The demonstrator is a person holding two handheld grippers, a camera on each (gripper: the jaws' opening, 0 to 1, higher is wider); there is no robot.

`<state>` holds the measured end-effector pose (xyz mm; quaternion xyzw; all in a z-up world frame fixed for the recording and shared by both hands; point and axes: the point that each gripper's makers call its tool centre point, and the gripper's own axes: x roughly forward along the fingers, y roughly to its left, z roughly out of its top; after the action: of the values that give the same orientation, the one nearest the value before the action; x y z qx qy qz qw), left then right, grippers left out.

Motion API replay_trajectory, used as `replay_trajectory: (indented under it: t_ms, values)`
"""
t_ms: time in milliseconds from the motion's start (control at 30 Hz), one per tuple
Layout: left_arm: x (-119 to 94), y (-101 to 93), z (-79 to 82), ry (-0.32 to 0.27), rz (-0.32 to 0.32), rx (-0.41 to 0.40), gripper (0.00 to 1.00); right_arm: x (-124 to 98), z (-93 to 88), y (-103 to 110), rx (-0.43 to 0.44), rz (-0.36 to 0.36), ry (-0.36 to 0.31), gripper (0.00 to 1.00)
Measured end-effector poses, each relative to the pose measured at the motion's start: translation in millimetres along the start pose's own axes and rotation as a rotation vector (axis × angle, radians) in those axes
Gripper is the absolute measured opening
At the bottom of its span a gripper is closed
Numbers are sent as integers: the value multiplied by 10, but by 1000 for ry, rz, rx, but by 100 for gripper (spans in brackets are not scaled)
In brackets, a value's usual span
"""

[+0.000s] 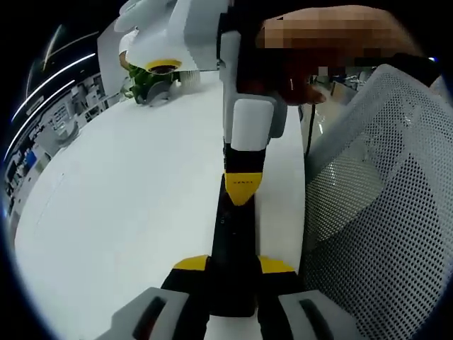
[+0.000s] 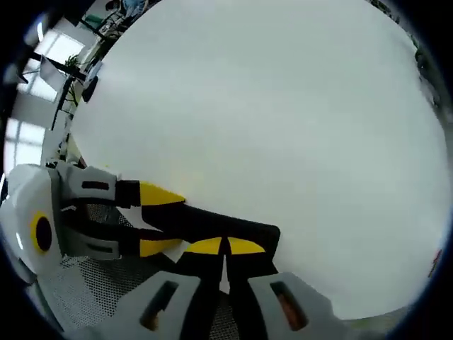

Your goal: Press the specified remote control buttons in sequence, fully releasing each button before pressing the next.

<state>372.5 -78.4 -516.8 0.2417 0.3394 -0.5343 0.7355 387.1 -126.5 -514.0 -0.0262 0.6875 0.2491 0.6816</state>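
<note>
Left gripper [image 1: 233, 265] grips the black remote [image 1: 233, 234]; right gripper [image 2: 225, 246], tips shut, touches it.
White table [image 1: 127, 212], green plant [image 1: 145, 81] far back, mesh chair [image 1: 382, 198] beside.

Left gripper [image 1: 233, 265] clamped, right gripper [image 2: 225, 246] closed.

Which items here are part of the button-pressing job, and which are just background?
In the job:
- black remote control, lying on the white table
- left gripper, jaws either side of the remote
- right gripper, yellow tips shut, on the remote

Lying about:
- mesh chair back
- potted plant
</note>
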Motion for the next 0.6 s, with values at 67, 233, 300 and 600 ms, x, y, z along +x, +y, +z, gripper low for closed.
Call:
replay_trajectory:
  t_ms: [67, 233, 300, 600]
  values:
    - [0, -1, 5, -3, -7, 6, 24, 6, 14, -9, 28, 7, 15, 0]
    - [1, -12, 9, 7, -41, 47, 24, -28, 93, 60, 67, 14, 14, 0]
    - [-3, -15, 6, 7, -46, 52, 24, -21, 120, 126, 74, 35, 25, 0]
    - [0, -14, 13, -1, -69, 48, 24, 64, 170, 172, 27, -24, 86, 0]
